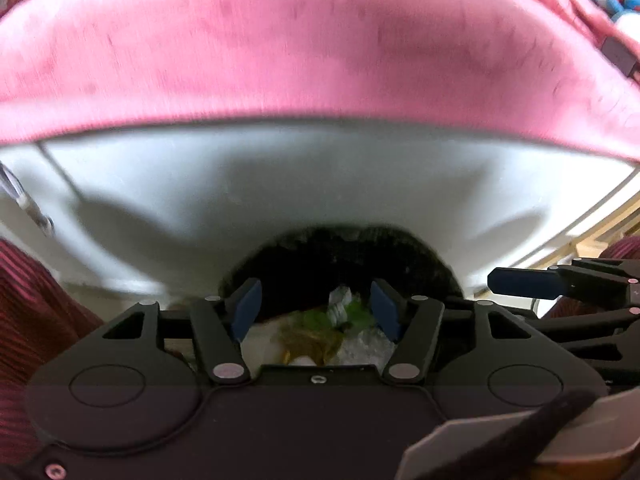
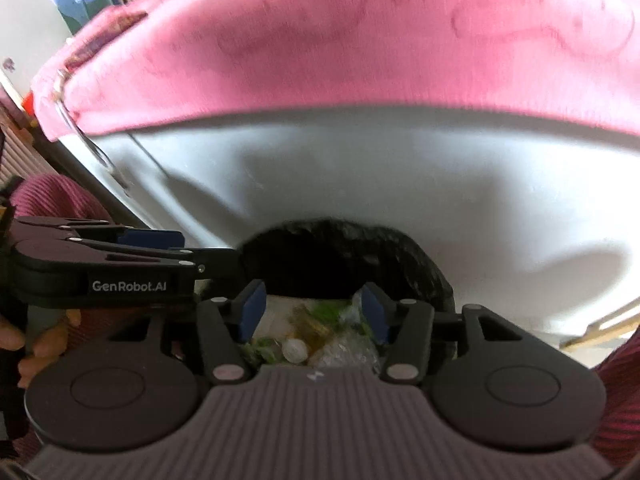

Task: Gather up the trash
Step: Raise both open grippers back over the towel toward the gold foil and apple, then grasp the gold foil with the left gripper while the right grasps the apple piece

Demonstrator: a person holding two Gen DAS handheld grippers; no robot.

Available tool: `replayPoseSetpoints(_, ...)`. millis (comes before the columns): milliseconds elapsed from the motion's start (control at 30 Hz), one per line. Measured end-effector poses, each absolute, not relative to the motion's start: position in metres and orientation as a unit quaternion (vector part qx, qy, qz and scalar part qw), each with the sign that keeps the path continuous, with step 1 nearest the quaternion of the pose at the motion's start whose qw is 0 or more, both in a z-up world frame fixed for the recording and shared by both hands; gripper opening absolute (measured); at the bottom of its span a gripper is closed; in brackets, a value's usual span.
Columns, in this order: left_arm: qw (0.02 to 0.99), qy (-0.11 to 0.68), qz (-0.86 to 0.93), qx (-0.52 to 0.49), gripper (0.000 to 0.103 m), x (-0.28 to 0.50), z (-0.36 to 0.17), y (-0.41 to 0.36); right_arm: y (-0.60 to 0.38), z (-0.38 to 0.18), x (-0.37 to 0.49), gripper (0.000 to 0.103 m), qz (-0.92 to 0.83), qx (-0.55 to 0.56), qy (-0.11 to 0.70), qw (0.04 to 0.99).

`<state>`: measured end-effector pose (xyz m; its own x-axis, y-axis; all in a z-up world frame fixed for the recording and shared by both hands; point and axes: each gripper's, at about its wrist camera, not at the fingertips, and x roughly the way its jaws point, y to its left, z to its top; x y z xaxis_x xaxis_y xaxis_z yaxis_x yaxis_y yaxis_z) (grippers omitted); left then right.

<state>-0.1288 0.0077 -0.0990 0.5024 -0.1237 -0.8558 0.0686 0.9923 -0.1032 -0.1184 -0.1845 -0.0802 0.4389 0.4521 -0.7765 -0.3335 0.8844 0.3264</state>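
left gripper (image 1: 316,312) – jaws apart, empty | right gripper (image 2: 314,312) – same, above trash (image 2: 320,336)

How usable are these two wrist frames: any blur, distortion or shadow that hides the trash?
Left wrist view: motion blur smears the pink cloth and the trash; the fisheye bows the cloth's edge; the black bag is too dark to read. Right wrist view: softer blur, the trash is a little clearer, and soft shadows fall on the white surface.
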Motion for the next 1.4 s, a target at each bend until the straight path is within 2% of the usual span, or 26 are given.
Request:
replayPoseSetpoints(133,0.897,0.436,-0.061,-0.037,0.078,-0.128,-0.056,0.02,-0.192,-0.04,-0.114,0.078,0.265,0.072,0.424,0.863)
replayPoseSetpoints(333,0.94,0.331,-0.052,-0.062,0.084,-0.114,0.0,0.037,-0.209,0.011,-0.095,0.084,0.274,0.102,0.332,0.897)
replayPoseSetpoints(600,0.962,0.263,0.006,-0.074,0.084,-0.058,0.031,0.06,-0.214,0.038,-0.042,0.085,0.221,0.122,0.288,0.924)
replayPoseSetpoints(933,0.968,0.231,0.061,-0.078,0.085,0.018,0.023,0.093,-0.196,0.031,0.031,0.085,0.182,0.144,0.282,0.931)
replayPoseSetpoints(1100,0.967,0.218,0.057,-0.119,0.087,0.049,0.021,0.112,-0.179,0.03,0.07,0.085,0.179,0.144,0.292,0.929)
replayPoseSetpoints(1400,0.957,0.259,0.06,-0.115,0.089,0.092,-0.008,0.116,-0.126,0.014,0.123,0.085,0.192,0.103,0.314,0.924)
